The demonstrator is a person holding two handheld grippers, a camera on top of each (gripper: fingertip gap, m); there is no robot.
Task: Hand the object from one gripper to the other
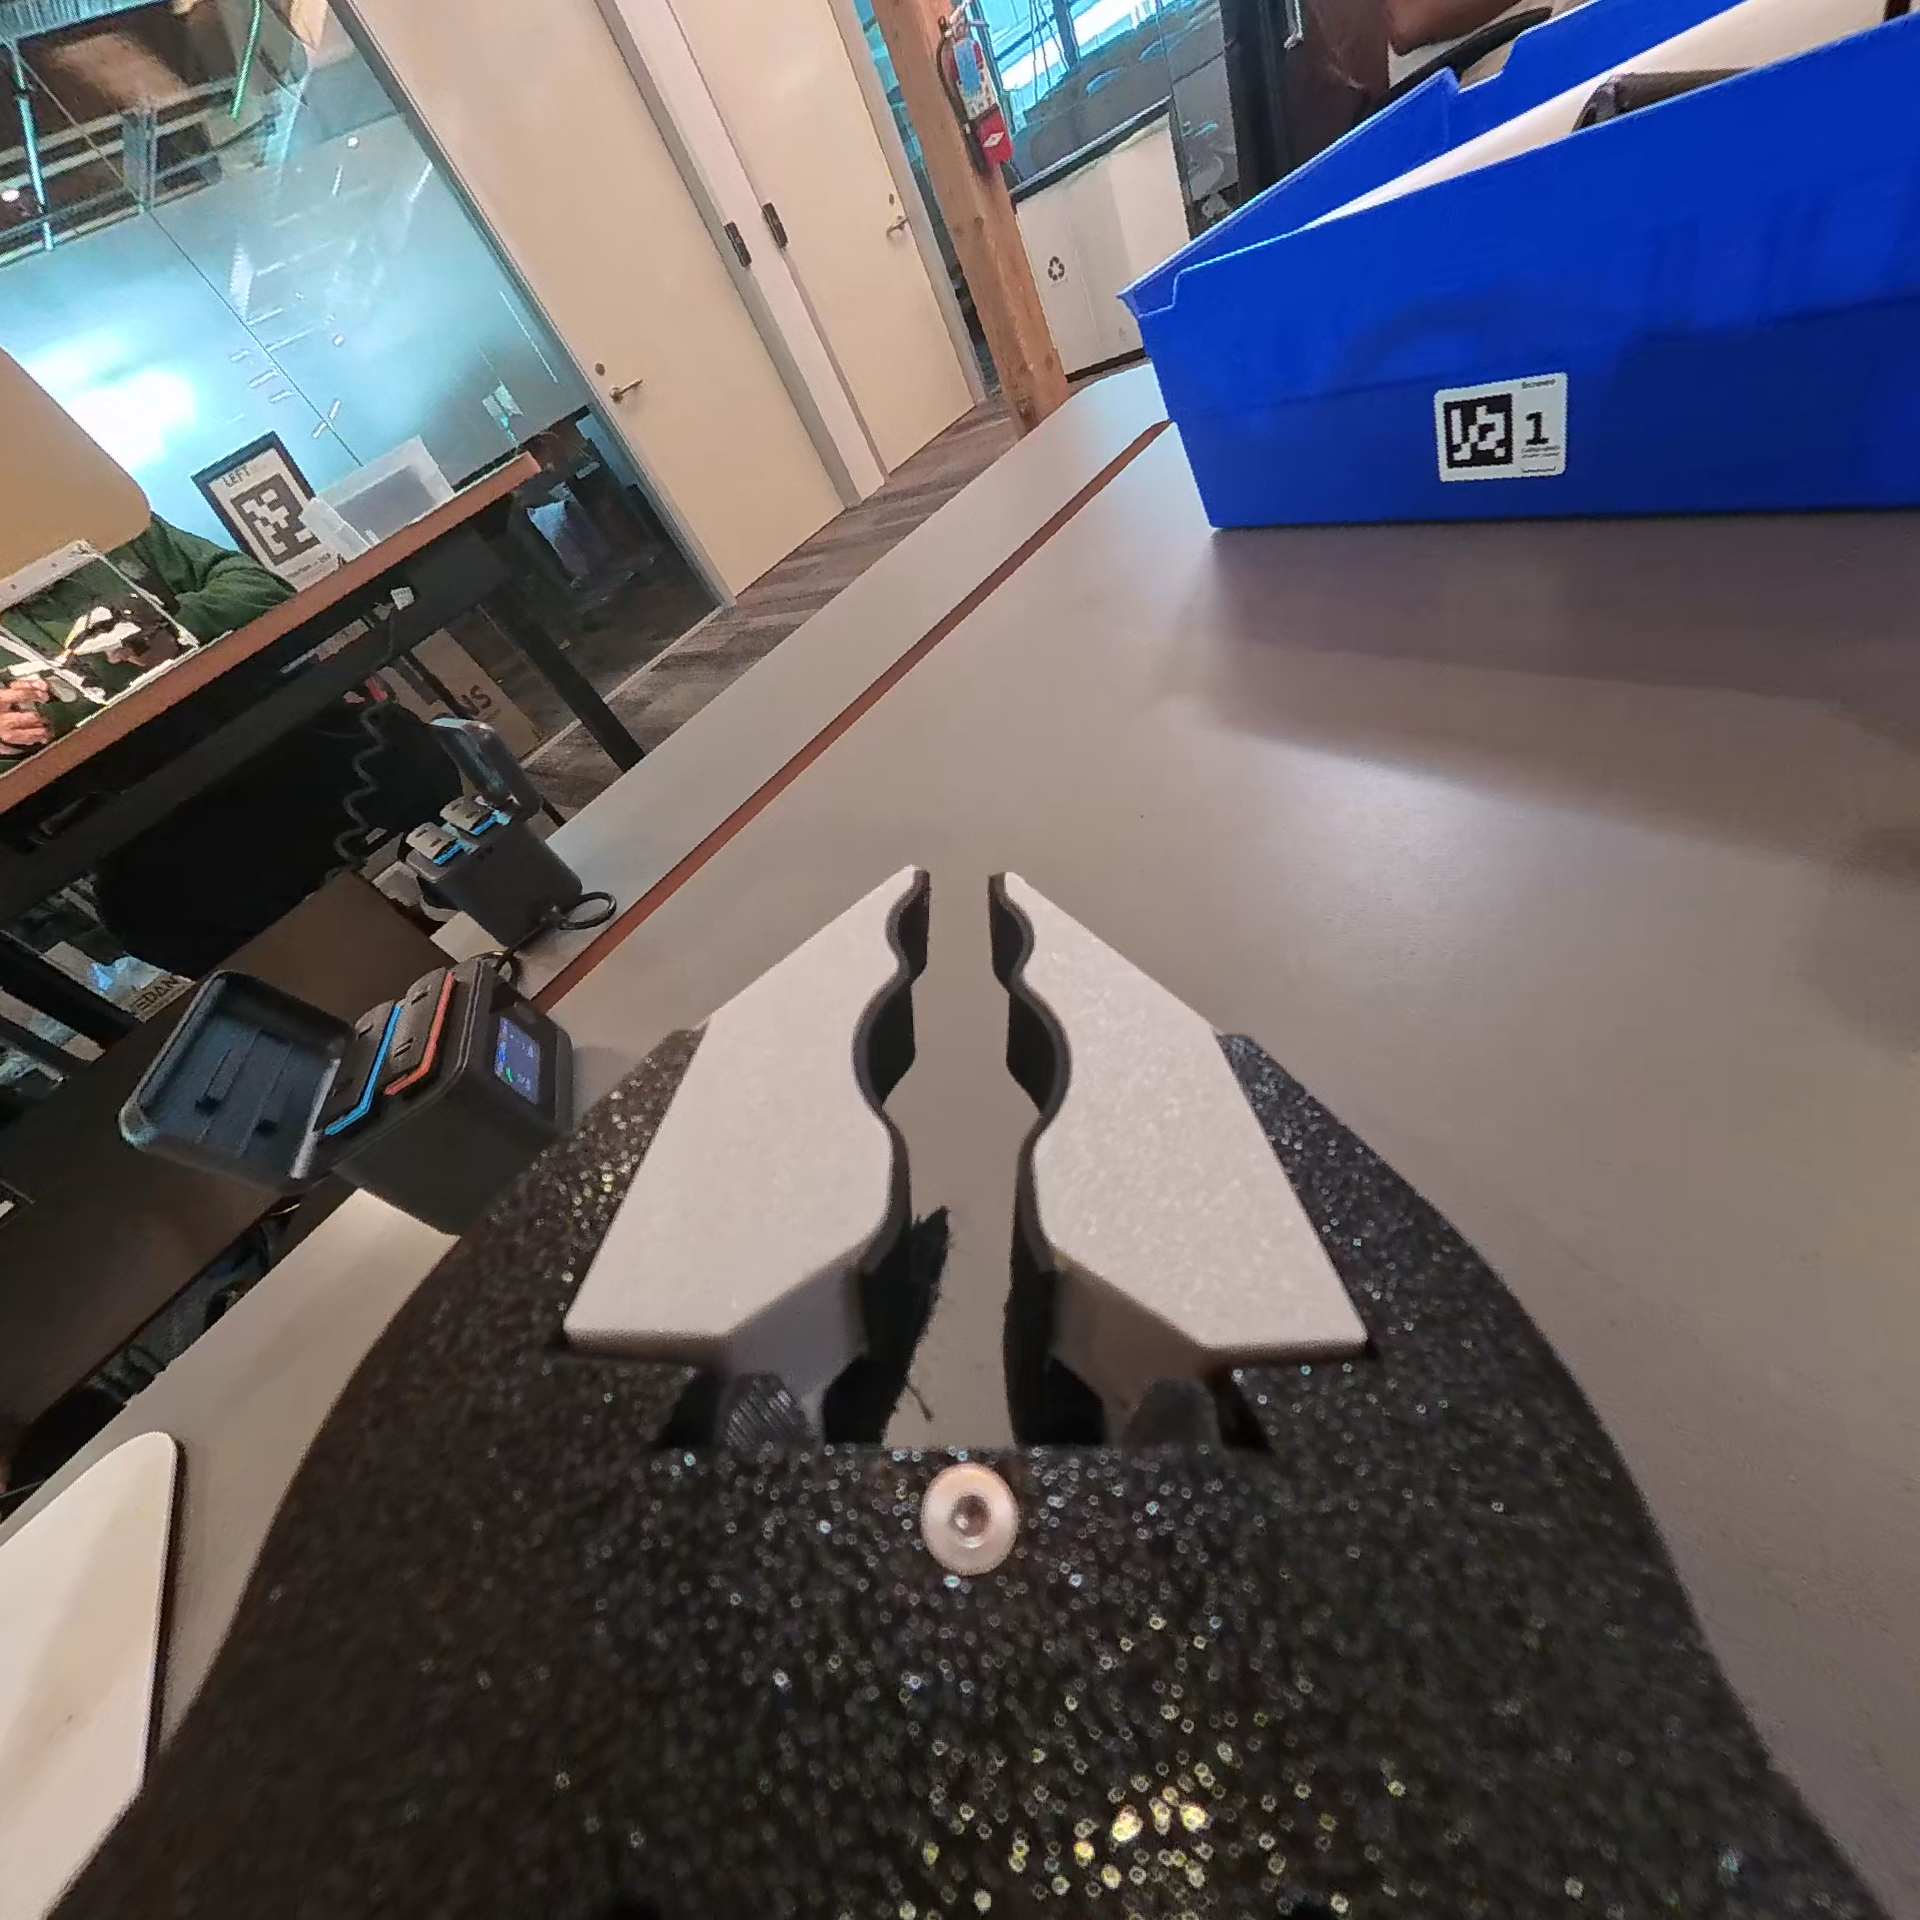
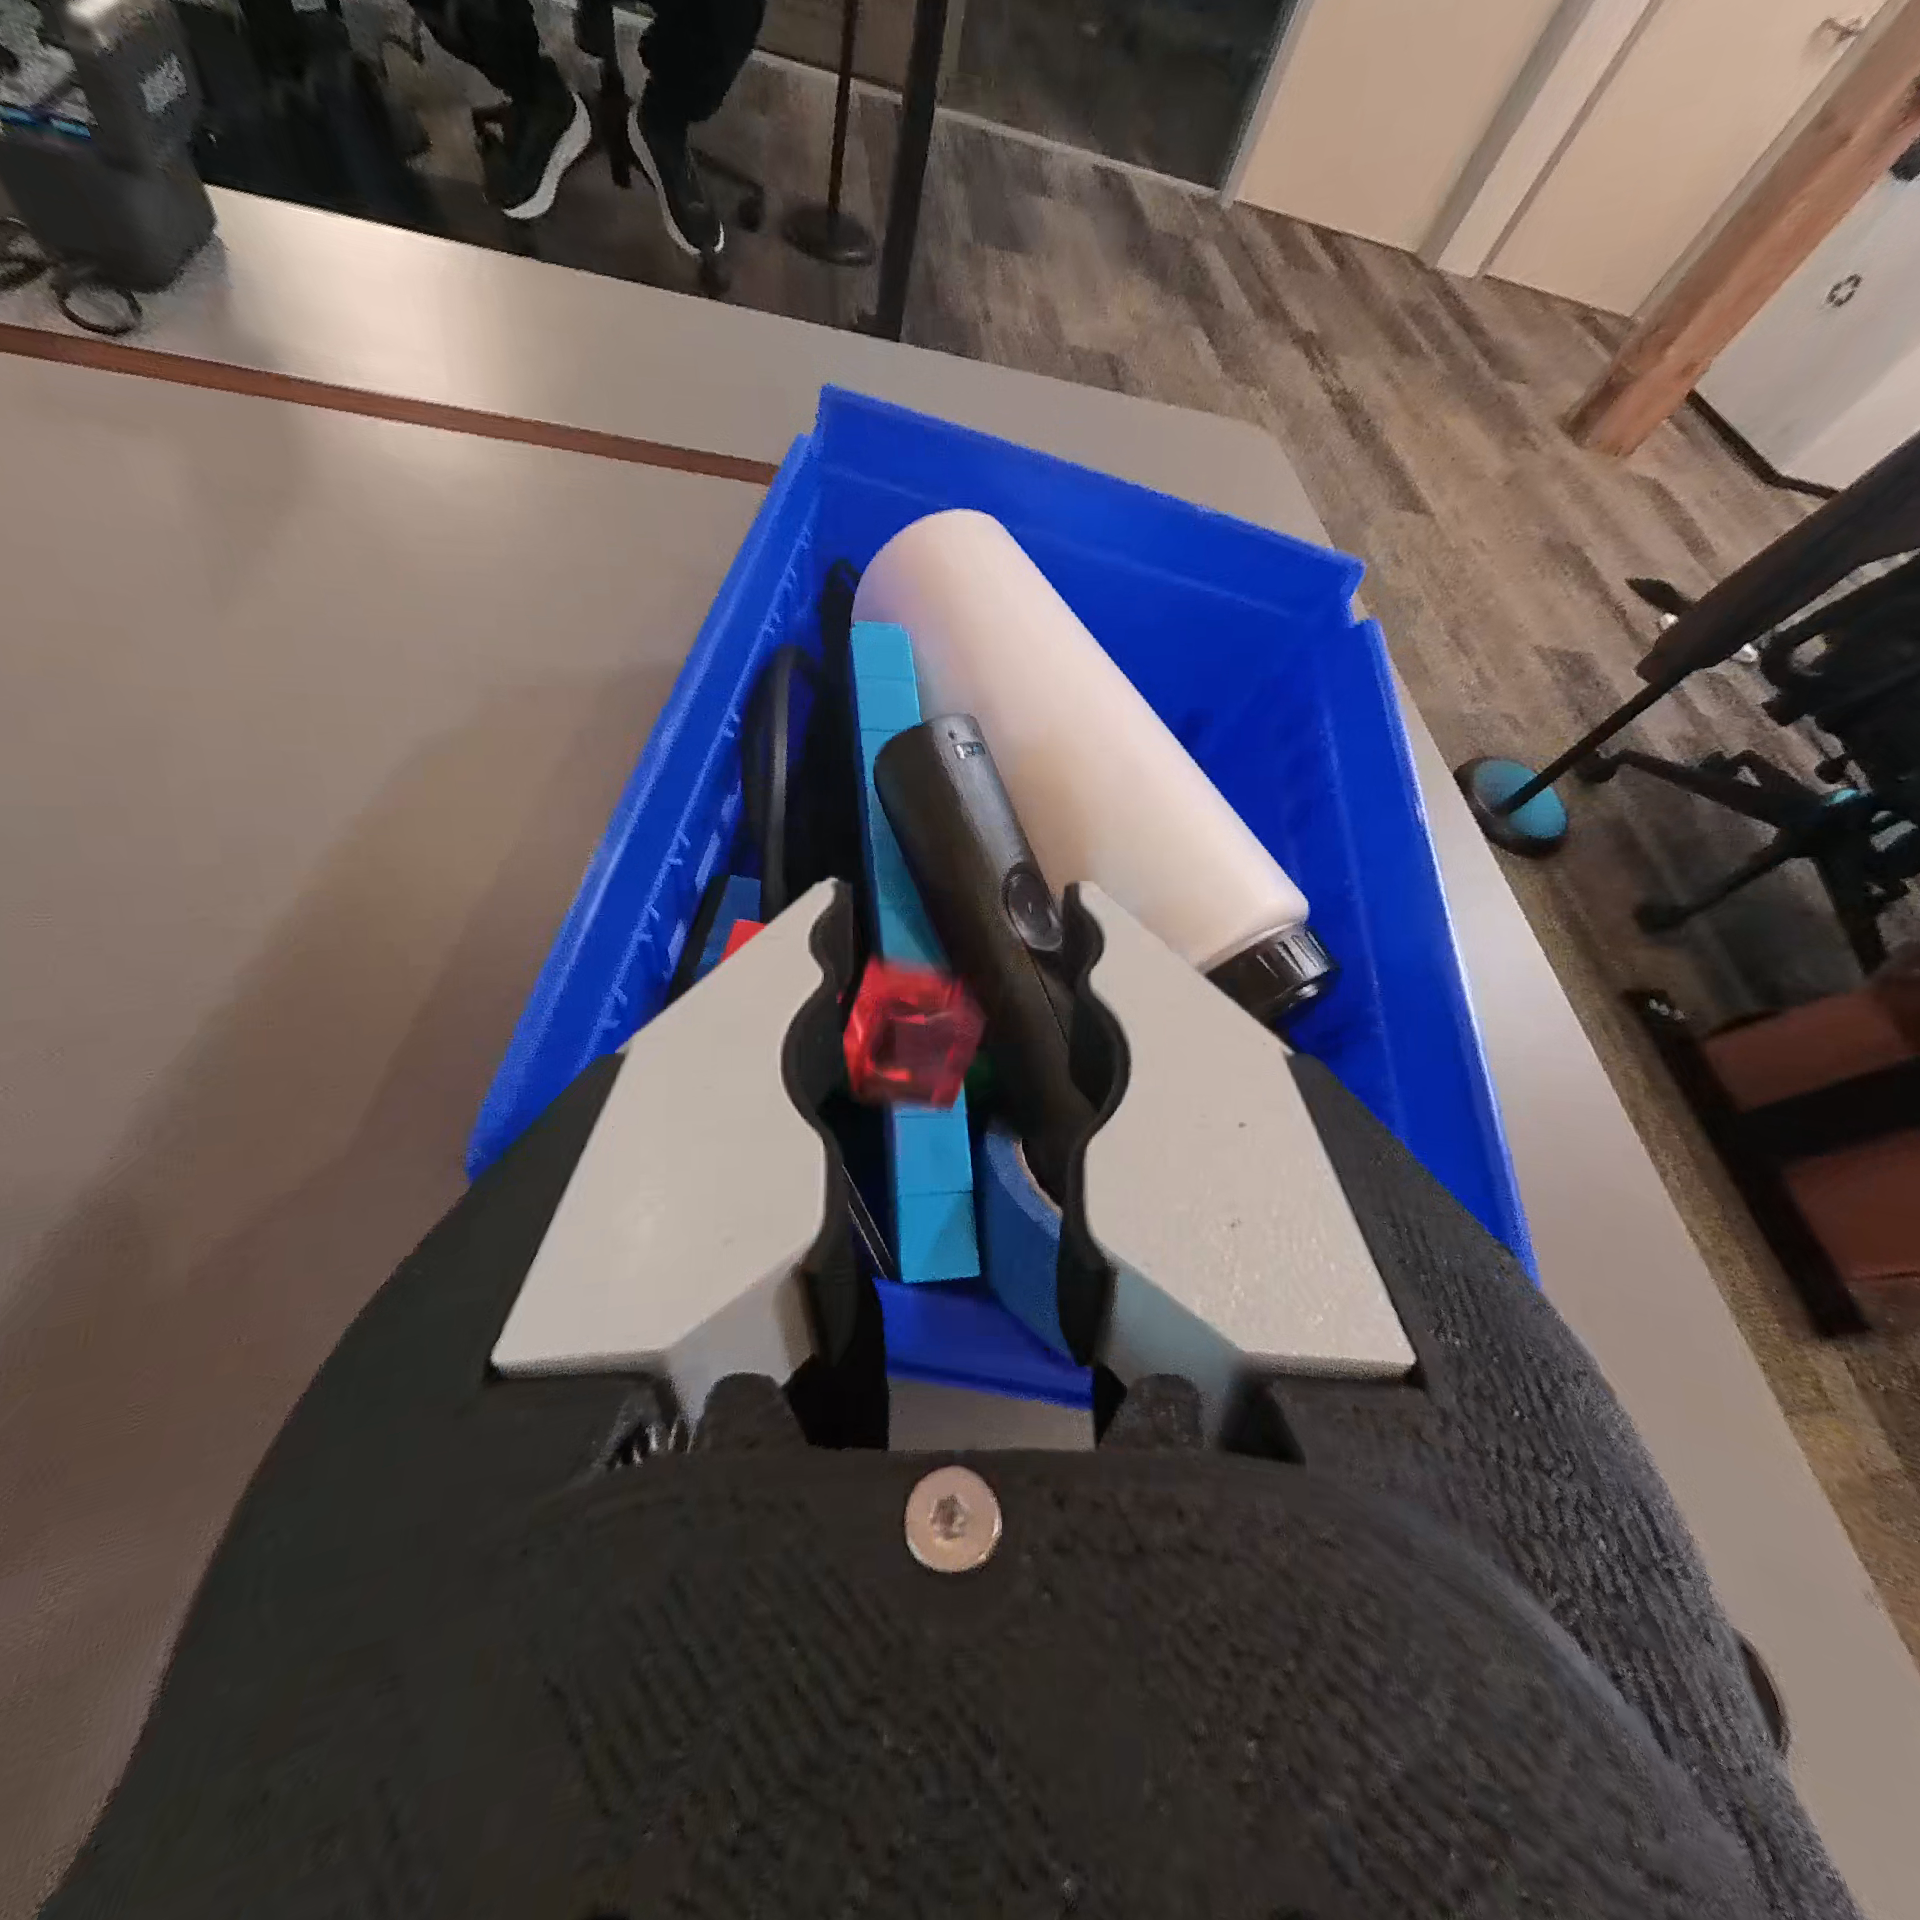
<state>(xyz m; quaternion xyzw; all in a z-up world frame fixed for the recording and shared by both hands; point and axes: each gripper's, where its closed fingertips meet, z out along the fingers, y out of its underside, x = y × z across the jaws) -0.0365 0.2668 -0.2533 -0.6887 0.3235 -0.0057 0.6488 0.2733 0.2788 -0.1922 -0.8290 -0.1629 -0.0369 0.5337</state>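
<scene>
My right gripper [image 2: 956, 899] is open and hangs over a blue bin [image 2: 1351, 831]. A small red see-through cube [image 2: 909, 1044], blurred, shows in the gap close to the left finger; I cannot tell if it touches it. A black wand-shaped device [image 2: 940, 790] lies in the bin along the right finger. A white bottle [image 2: 1060, 727] and a light blue block bar [image 2: 925, 1174] also lie in the bin. My left gripper [image 1: 956, 883] is empty, its jaws a narrow gap apart, low over the grey table [image 1: 1351, 831]. The bin [image 1: 1558, 281] stands ahead to its right.
Dark battery cases [image 1: 447, 1081] sit at the table's left edge, with a white board [image 1: 73, 1621] at the lower left. A person [image 1: 208, 592] sits at another desk. The table's right edge [image 2: 1558, 987] drops to the floor, where a black stand [image 2: 1517, 810] rests. Tip to tip, the grippers are about 30 cm apart. The white bottle [image 2: 1060, 727] is closer to my right gripper, around 11 cm from its tips; the left tips are 35 cm off.
</scene>
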